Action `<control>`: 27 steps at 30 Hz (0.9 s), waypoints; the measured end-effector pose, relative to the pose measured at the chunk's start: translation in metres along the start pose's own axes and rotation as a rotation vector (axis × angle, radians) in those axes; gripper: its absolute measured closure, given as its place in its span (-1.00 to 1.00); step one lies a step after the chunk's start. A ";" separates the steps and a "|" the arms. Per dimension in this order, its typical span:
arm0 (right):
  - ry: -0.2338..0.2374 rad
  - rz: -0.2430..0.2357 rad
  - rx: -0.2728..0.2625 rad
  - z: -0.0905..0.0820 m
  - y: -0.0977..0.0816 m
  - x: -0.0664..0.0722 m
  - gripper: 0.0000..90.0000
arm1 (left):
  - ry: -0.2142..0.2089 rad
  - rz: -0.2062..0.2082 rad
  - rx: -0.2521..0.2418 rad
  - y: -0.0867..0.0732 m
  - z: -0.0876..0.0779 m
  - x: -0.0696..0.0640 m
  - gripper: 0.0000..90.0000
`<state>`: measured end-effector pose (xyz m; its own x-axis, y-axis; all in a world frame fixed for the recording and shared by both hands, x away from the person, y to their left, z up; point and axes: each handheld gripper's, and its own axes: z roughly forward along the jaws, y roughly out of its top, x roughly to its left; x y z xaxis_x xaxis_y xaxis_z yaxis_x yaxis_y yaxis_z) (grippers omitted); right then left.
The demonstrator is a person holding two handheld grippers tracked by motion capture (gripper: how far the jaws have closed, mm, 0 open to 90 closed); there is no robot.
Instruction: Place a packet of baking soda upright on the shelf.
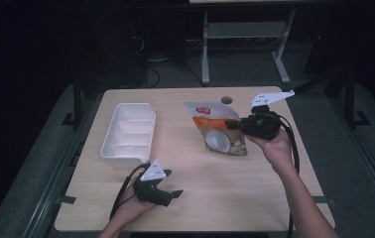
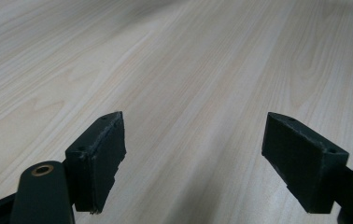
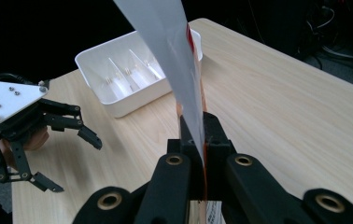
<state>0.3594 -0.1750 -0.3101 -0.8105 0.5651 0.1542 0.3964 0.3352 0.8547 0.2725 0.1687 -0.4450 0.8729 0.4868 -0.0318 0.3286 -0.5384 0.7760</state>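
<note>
- On the right half of the wooden table (image 1: pixel 215 198), the right gripper (image 1: pixel 235 126) is clenched on the edge of a snack pouch (image 1: pixel 217 130); in the right gripper view its 2 jaws press the pouch's thin edge (image 3: pixel 184 93) between them.
- The pouch hangs tilted from that grip, just above the tabletop, right of the white divided tray (image 1: pixel 128 133).
- Near the front edge, the left gripper (image 1: pixel 168 191) rests low over bare wood, its 2 jaws spread wide and grasping nothing, as the left gripper view confirms (image 2: pixel 193 158).
- The tray stands well apart from both grippers.
</note>
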 end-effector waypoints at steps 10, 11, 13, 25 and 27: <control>0.016 -0.028 0.006 0.015 0.019 0.005 0.99 | -0.003 -0.010 -0.010 -0.001 -0.002 0.001 -0.54; 0.016 -0.028 0.006 0.015 0.019 0.005 0.99 | -0.003 -0.009 -0.010 -0.001 -0.002 0.001 -0.54; 0.021 -0.029 0.006 0.018 0.023 0.006 0.99 | -0.003 -0.007 -0.009 -0.001 -0.002 0.002 -0.54; 0.059 -0.055 0.019 0.046 0.042 0.013 0.99 | -0.006 -0.013 -0.007 -0.003 -0.002 0.004 -0.54; 0.066 -0.060 0.016 0.052 0.046 0.014 0.99 | -0.008 -0.011 -0.007 -0.003 -0.003 0.005 -0.54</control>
<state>0.3885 -0.1124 -0.2945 -0.8596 0.4928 0.1354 0.3521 0.3792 0.8557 0.2747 0.1746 -0.4462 0.8719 0.4875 -0.0455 0.3358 -0.5277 0.7802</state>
